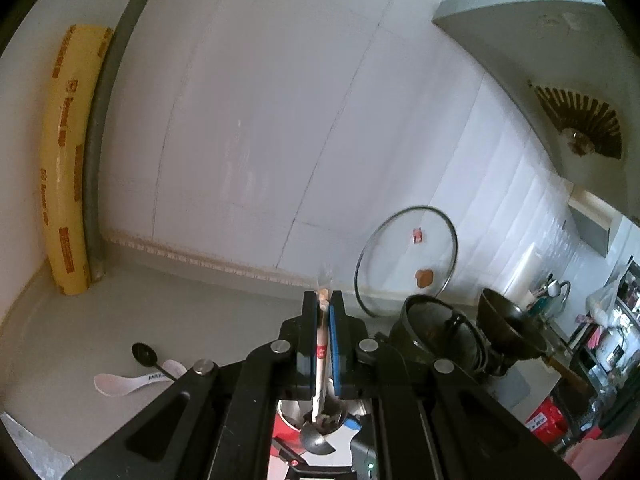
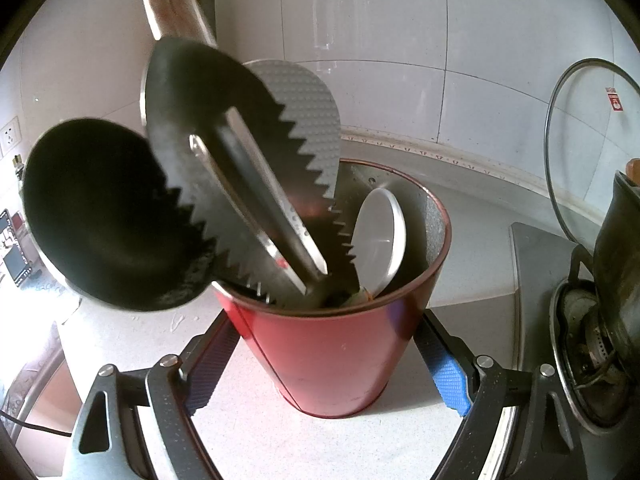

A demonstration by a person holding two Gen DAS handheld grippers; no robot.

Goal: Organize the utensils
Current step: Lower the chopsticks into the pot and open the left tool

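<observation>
My left gripper (image 1: pixel 324 300) is shut on wrapped chopsticks (image 1: pixel 321 354), held upright above the red utensil holder (image 1: pixel 296 446), whose steel inside shows a metal spoon (image 1: pixel 316 436). A white plastic spoon (image 1: pixel 120 384) and a black spoon (image 1: pixel 146 356) lie on the counter to the left. In the right wrist view my right gripper (image 2: pixel 328 360) is open with its fingers on either side of the red holder (image 2: pixel 332 348). The holder contains serrated tongs (image 2: pixel 248 152), a black ladle (image 2: pixel 104 216) and a white spoon (image 2: pixel 380 236).
A yellow cling-film roll (image 1: pixel 68 160) leans in the left corner. A glass lid (image 1: pixel 408 260) leans on the tiled wall. Dark pots (image 1: pixel 440 336) sit on the stove at right, also in the right wrist view (image 2: pixel 616 248). The grey counter (image 1: pixel 160 312) lies to the left.
</observation>
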